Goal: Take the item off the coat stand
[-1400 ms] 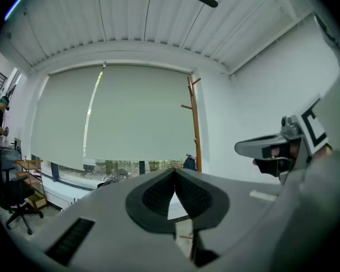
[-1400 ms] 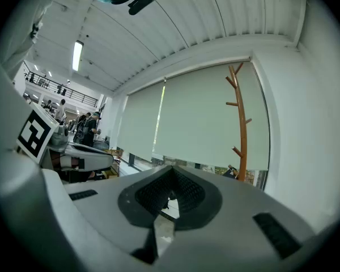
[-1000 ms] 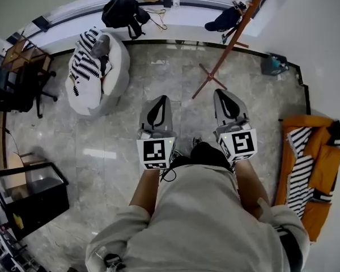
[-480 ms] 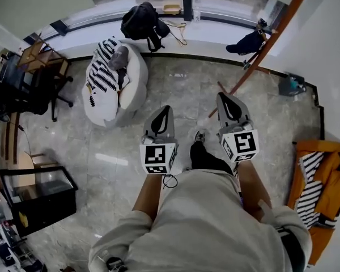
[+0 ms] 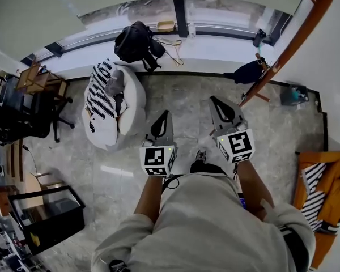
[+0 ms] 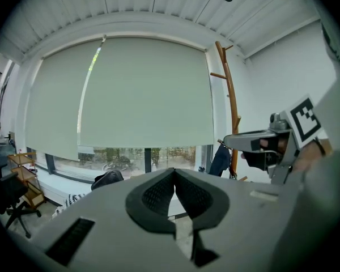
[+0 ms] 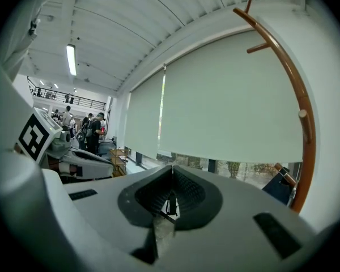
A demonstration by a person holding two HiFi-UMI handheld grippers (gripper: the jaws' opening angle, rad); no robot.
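The brown wooden coat stand [image 5: 297, 41] leans across the upper right of the head view. A dark navy item [image 5: 246, 72] hangs low on it, above the floor. My left gripper [image 5: 165, 115] and right gripper [image 5: 215, 101] are held side by side in front of the person's body, both shut and empty, short of the stand. The left gripper view has its shut jaws [image 6: 174, 172] below the stand [image 6: 231, 101] and the navy item [image 6: 220, 160]. In the right gripper view the shut jaws [image 7: 171, 168] sit left of the curved stand [image 7: 299, 103] and the item [image 7: 277, 190].
A white round armchair [image 5: 130, 103] with a striped cloth stands to the left. A black backpack [image 5: 135, 41] and hangers [image 5: 171, 42] lie on the window ledge. Orange and striped fabric [image 5: 323, 191] lies at the right, a dark glass case [image 5: 45, 214] at bottom left, an office chair [image 5: 22, 115] far left.
The view has shifted toward the coat stand, which now looms larger at the upper right. The navy item has come closer to the right gripper. Both grippers stay shut.
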